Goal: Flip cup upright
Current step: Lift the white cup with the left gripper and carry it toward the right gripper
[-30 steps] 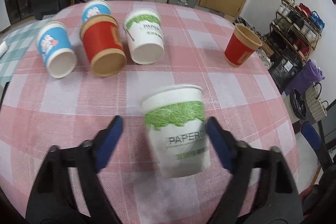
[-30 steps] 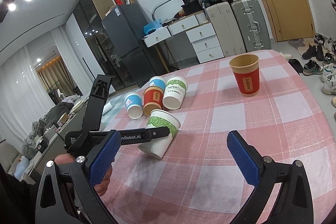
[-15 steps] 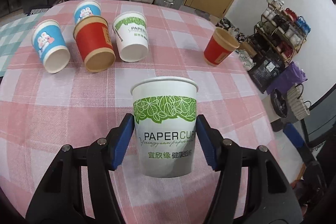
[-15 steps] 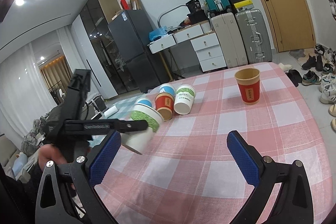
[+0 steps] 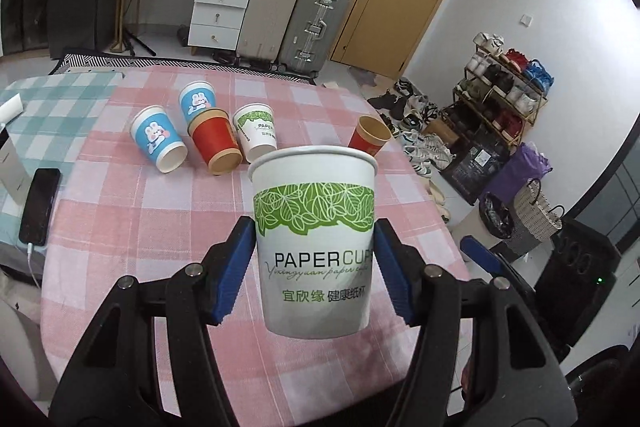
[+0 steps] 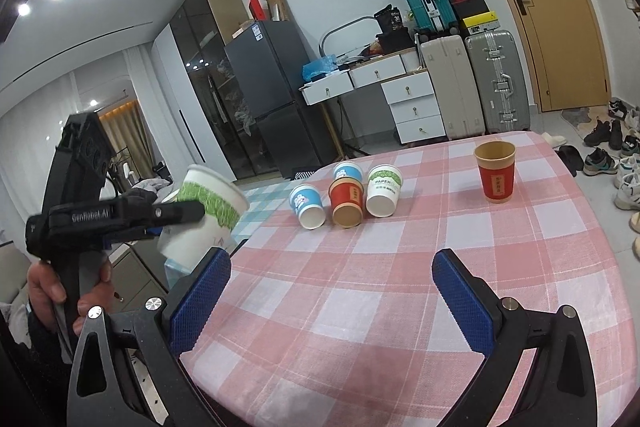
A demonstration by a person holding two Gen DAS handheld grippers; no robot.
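Note:
My left gripper (image 5: pixel 314 267) is shut on a white paper cup with a green leaf band (image 5: pixel 314 243), held mouth-up in the air above the pink checked table (image 5: pixel 120 227). In the right wrist view the same cup (image 6: pixel 204 215) hangs tilted at the left, beyond the table's left edge, in the left gripper (image 6: pixel 176 215). My right gripper (image 6: pixel 330 287) is open and empty, above the near part of the table (image 6: pixel 360 287).
Several cups lie on their sides at the far side: two blue (image 5: pixel 160 143), one red (image 5: pixel 214 145), one white-green (image 5: pixel 258 135). A red cup (image 6: pixel 495 173) stands upright at the far right. A phone (image 5: pixel 38 205) lies at the table's left.
The left gripper closed on the white-green cup, lifted it off the table and turned it mouth-up, moving it left and higher. The right gripper stayed open.

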